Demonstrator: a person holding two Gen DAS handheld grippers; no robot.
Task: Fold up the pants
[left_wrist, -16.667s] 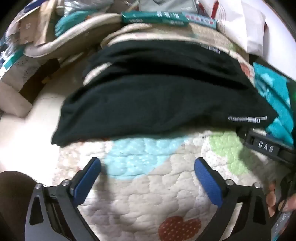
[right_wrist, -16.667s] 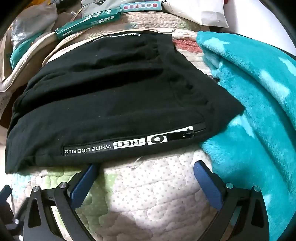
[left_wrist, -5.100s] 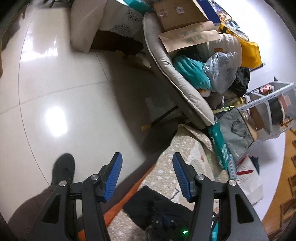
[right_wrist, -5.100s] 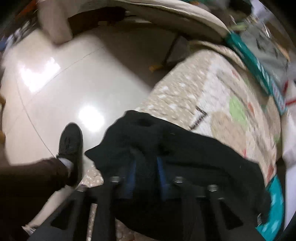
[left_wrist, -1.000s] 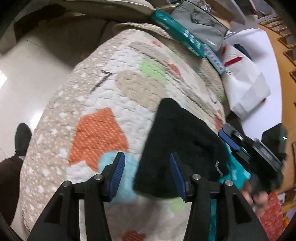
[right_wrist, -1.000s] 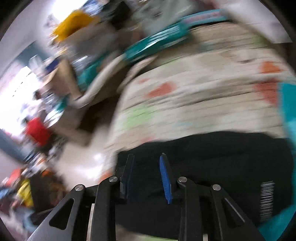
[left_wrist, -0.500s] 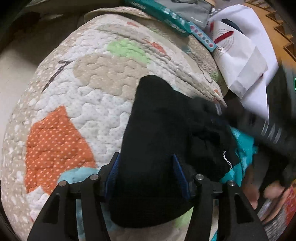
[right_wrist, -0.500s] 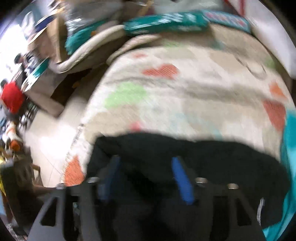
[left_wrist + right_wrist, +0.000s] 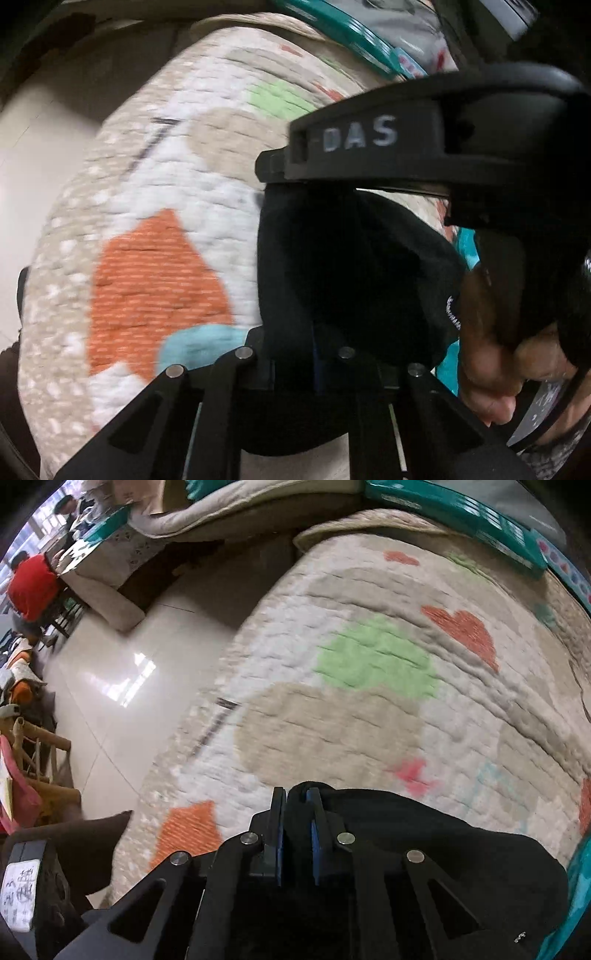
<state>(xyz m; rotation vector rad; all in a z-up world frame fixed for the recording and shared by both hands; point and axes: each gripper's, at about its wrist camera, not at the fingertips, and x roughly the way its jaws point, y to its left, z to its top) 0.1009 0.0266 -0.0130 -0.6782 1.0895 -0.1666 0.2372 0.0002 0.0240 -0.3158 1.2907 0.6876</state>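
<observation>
The black pants (image 9: 351, 280) lie bunched on a quilted bed cover (image 9: 155, 206) with coloured patches. My left gripper (image 9: 314, 365) is shut on the near edge of the pants; the cloth hides its fingertips. The right gripper's black body (image 9: 388, 147), marked DAS, crosses close above the pants in the left wrist view, with the person's hand (image 9: 495, 343) behind it. In the right wrist view my right gripper (image 9: 295, 812) is shut on a fold of the black pants (image 9: 424, 849), blue pads pressed on the cloth.
A teal blanket (image 9: 580, 886) lies at the right edge of the cover. Teal boxes (image 9: 461, 506) sit along the far edge. Shiny tiled floor (image 9: 122, 672) is at the left, with a beige cushion (image 9: 107, 598) and clutter beyond.
Both grippers have closed on the pants; half a second ago their jaws stood open around the cloth. The right gripper has swung in close above the left one.
</observation>
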